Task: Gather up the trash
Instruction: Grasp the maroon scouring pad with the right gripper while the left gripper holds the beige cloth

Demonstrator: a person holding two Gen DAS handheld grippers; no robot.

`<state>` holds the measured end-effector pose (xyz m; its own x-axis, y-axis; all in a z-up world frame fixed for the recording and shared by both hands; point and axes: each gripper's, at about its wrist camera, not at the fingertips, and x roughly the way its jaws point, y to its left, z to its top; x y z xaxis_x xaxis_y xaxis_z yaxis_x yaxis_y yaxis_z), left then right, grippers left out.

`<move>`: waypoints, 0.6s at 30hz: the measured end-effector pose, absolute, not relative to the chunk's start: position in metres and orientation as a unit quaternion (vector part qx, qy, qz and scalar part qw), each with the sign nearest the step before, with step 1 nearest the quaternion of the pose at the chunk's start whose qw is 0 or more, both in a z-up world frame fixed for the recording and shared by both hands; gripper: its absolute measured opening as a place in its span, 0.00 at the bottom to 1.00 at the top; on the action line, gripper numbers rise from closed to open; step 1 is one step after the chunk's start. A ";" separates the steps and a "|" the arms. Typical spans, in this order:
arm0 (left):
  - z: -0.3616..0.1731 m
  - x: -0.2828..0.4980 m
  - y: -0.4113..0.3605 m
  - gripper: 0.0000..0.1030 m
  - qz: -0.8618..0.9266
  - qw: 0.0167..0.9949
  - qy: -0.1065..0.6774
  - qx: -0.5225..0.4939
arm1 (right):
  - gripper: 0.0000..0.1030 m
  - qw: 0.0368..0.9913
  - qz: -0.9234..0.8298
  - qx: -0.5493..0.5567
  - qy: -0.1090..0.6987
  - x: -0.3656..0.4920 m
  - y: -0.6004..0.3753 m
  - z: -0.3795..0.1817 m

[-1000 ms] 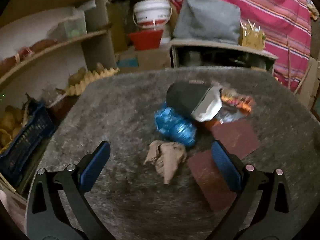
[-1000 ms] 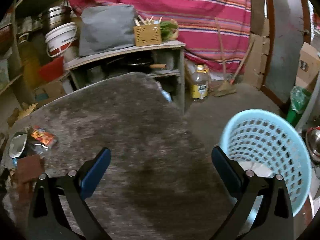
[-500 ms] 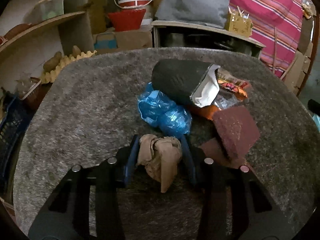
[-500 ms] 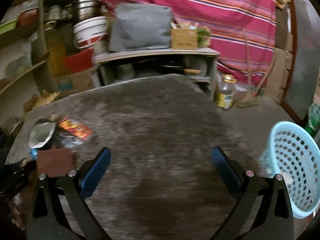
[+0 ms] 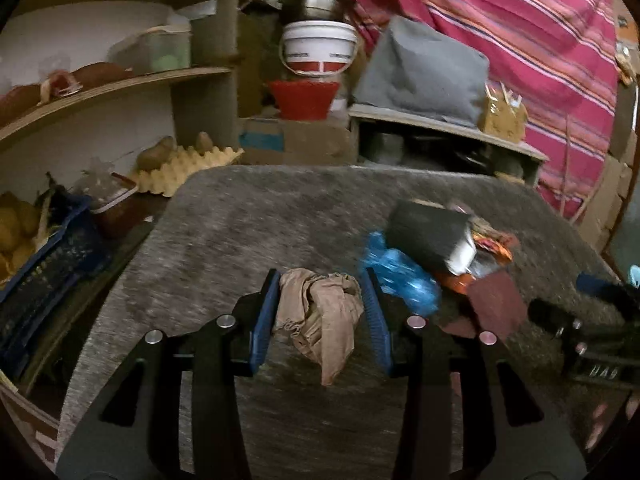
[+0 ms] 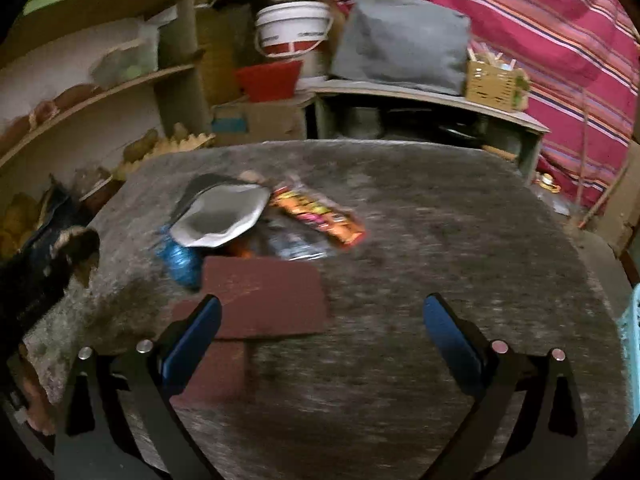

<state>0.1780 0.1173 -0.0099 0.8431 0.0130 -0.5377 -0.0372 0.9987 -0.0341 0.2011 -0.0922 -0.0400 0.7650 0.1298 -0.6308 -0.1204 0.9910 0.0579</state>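
My left gripper (image 5: 320, 304) is shut on a crumpled tan paper wad (image 5: 320, 316), lifted a little off the grey furry tabletop (image 5: 260, 232). To its right lies the trash pile: a blue plastic bag (image 5: 400, 276), a black pouch with a silver mouth (image 5: 432, 232), an orange snack wrapper (image 5: 492, 244) and dark red cards (image 5: 496, 304). My right gripper (image 6: 320, 332) stands open over the table, its left finger above the dark red cards (image 6: 264, 296). Beyond it lie the silver-mouthed pouch (image 6: 220, 216), the orange wrapper (image 6: 320, 216) and the blue bag (image 6: 180, 260).
Shelves with potatoes, an egg tray (image 5: 188, 164) and a blue crate (image 5: 44, 256) stand left of the table. A white bucket (image 5: 320, 48), red bowl and grey cushion (image 5: 420, 76) sit behind. A light blue basket edge (image 6: 634, 356) shows at far right.
The left gripper closed on the tan wad and lifted it away to the left of the pile. The right gripper swung left from the blue basket toward the trash pile.
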 end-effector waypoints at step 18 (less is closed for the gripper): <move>0.002 0.181 0.141 0.40 0.030 0.967 0.253 -0.027 | 0.94 0.910 0.079 0.023 0.407 0.238 -0.071 -0.070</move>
